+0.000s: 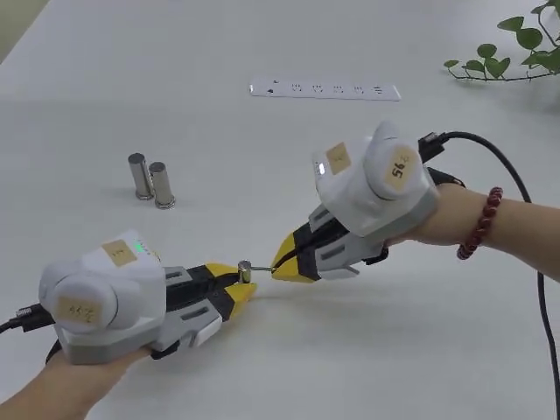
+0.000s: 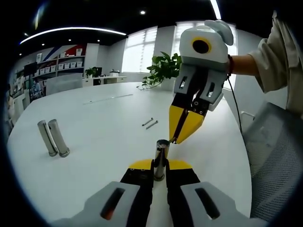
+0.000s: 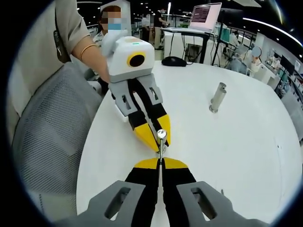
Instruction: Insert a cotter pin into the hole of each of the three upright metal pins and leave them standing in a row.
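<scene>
left hand-held gripper (image 1: 241, 287) clamps the metal pin (image 1: 245, 272), right hand-held gripper (image 1: 280, 266) pinches the cotter pin (image 1: 262, 269). Go in off-angle and it might bend.

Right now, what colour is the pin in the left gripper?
Silver-grey pin, clearest in left gripper view.
</scene>
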Demonstrator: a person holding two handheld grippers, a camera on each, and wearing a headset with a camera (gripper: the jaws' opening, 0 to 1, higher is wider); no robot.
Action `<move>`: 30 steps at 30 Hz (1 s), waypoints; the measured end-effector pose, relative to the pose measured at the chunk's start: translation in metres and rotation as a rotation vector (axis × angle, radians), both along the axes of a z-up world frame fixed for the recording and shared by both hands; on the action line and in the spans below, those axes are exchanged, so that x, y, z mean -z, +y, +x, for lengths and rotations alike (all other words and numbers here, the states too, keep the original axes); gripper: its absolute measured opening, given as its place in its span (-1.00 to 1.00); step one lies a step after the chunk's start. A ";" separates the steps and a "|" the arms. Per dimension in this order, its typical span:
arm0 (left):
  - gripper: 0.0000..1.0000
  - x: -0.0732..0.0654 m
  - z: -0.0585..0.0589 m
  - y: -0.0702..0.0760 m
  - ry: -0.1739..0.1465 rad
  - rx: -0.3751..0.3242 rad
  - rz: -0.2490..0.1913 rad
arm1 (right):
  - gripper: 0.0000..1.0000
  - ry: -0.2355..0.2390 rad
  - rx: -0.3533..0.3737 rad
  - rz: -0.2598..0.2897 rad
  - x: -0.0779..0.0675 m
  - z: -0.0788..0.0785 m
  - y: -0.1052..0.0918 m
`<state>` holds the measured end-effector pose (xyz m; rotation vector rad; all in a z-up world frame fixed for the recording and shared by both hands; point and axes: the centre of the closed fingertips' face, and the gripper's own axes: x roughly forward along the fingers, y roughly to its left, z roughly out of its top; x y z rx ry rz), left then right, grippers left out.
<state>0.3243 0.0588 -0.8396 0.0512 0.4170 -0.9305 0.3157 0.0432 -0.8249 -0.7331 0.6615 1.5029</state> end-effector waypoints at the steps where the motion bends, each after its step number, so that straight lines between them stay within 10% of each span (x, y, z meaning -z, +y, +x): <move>1: -0.85 0.000 0.000 0.000 0.000 0.001 0.001 | -0.96 0.000 -0.002 -0.002 0.000 0.000 0.000; 30: -0.86 0.001 -0.002 -0.002 -0.017 0.007 -0.002 | -0.96 0.031 -0.036 0.024 -0.001 -0.003 -0.002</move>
